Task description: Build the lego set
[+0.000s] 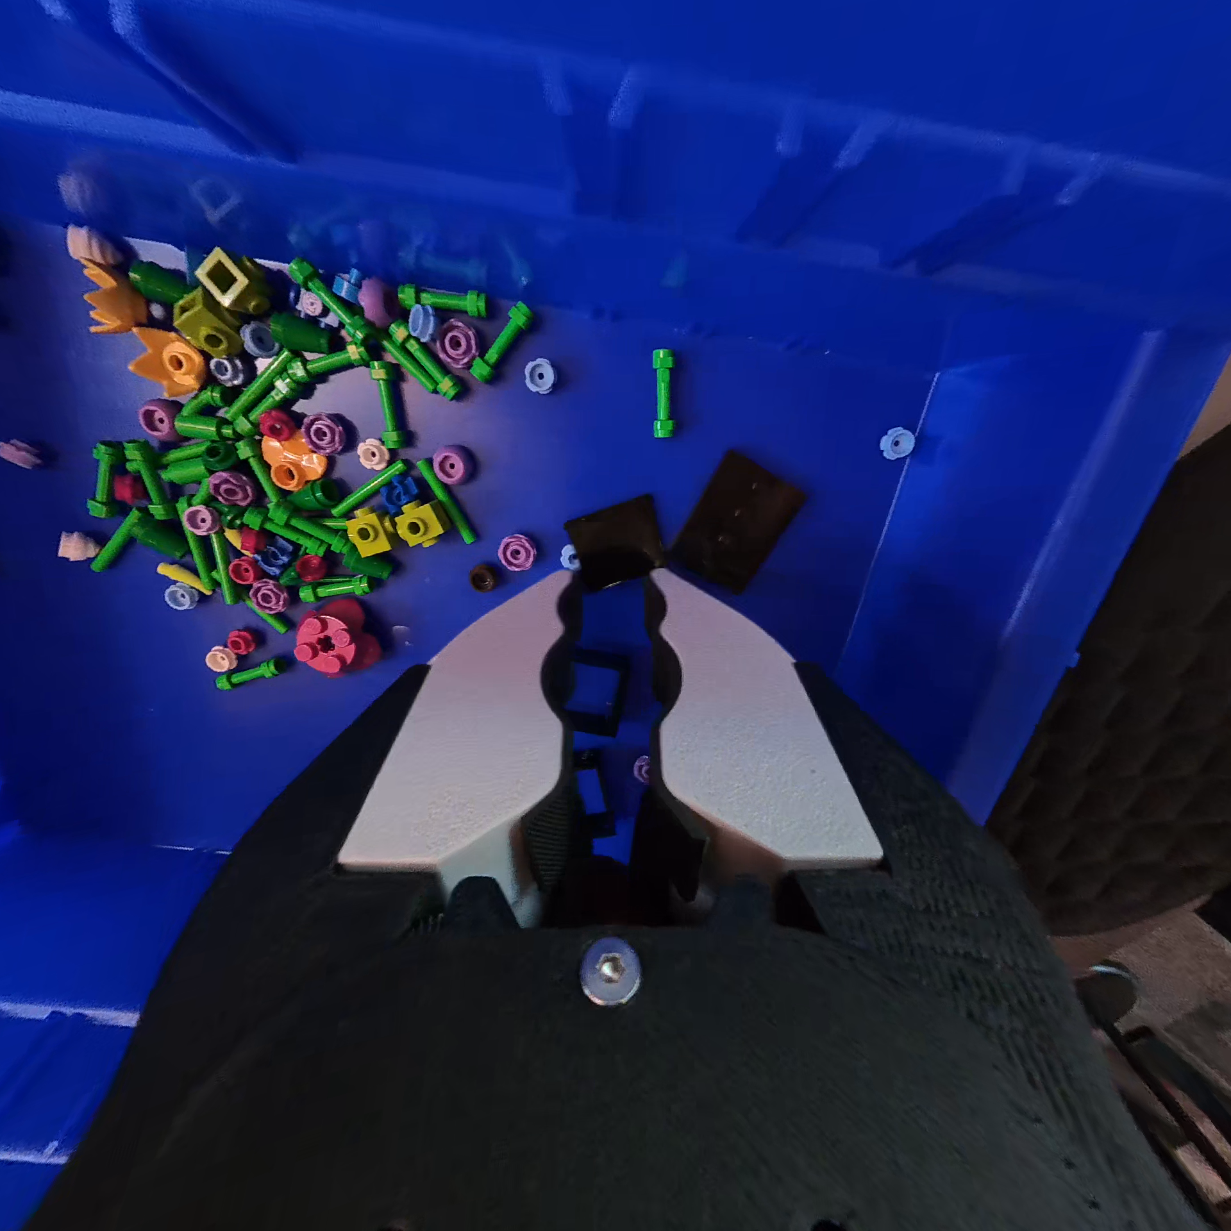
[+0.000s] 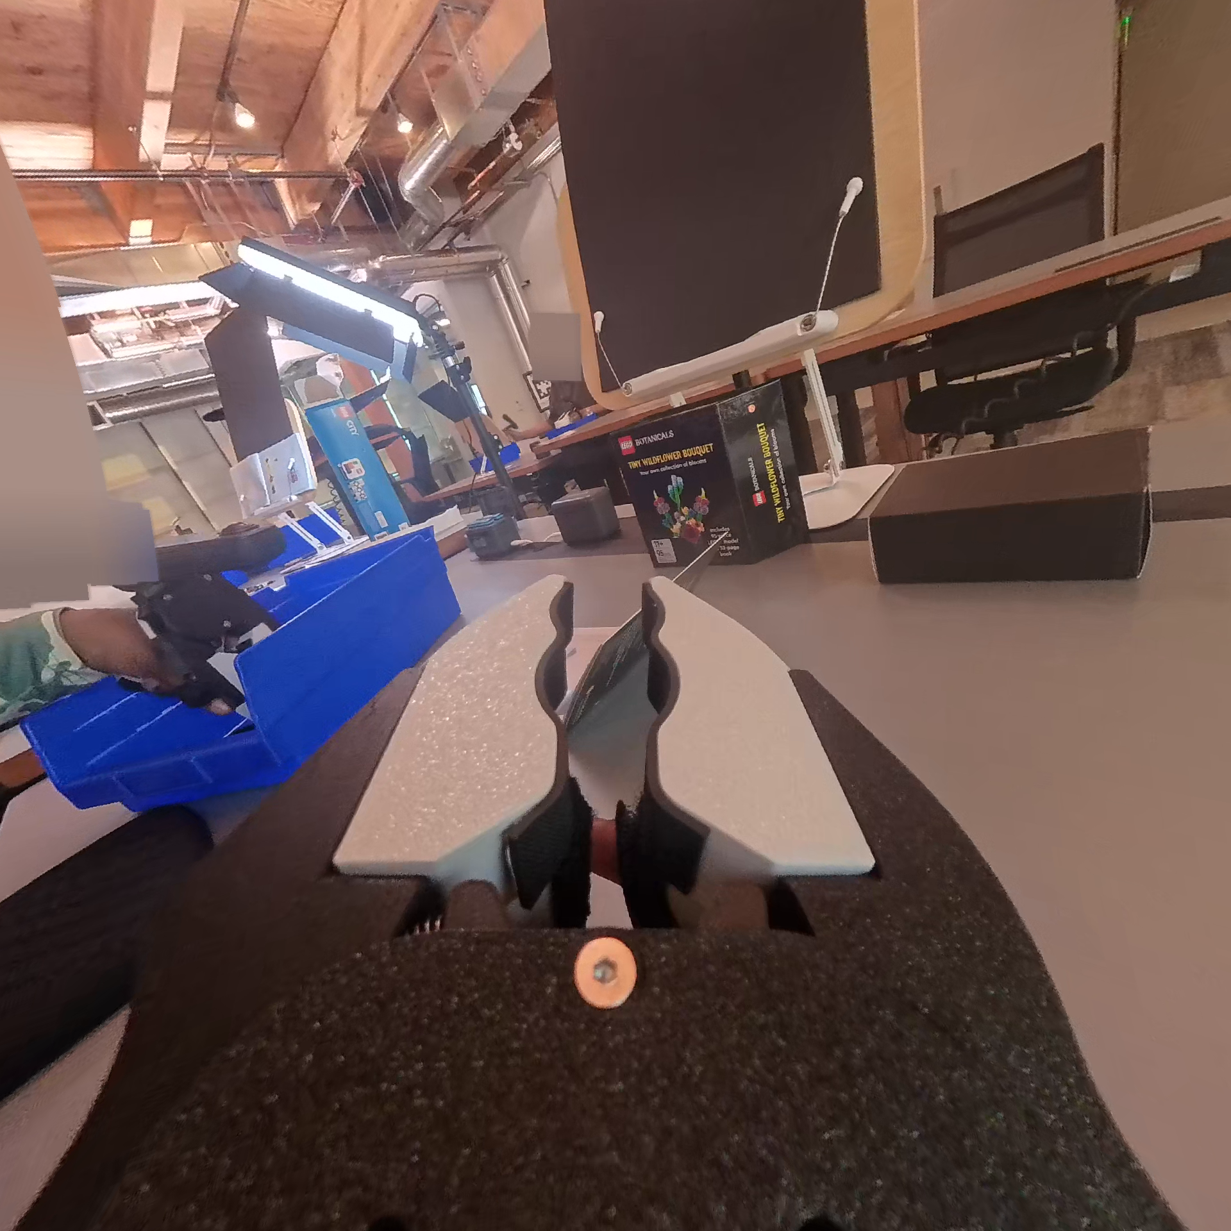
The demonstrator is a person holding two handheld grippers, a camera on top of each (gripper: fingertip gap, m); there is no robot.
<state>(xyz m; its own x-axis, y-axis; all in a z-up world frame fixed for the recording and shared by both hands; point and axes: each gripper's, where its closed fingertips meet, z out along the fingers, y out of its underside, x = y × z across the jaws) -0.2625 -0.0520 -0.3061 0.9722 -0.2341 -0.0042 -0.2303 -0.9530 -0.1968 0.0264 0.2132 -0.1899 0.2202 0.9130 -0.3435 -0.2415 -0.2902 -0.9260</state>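
Note:
My left gripper (image 1: pixel 614 578) is inside a blue bin (image 1: pixel 832 220), its fingertips closed on the near edge of a small black square plate (image 1: pixel 613 536). A larger black plate (image 1: pixel 736 519) lies just to the right. A pile of loose lego pieces (image 1: pixel 266 453), green stems, purple, orange, red and yellow flower parts, lies to the left on the bin floor. My right gripper (image 2: pixel 607 586) hovers low over a grey table (image 2: pixel 966 733), jaws slightly apart and empty. A thin dark booklet (image 2: pixel 616 649) shows through the gap, one leaf raised.
A black frame piece (image 1: pixel 595 689) lies on the bin floor under my left fingers. In the right wrist view the blue bin (image 2: pixel 346 639) is at the left with a hand holding the left gripper (image 2: pixel 193 639) in it. The black lego box (image 2: pixel 706 479) and a brown box (image 2: pixel 1012 519) stand farther back. Across from one pair of fingers to the other is roughly 40 cm.

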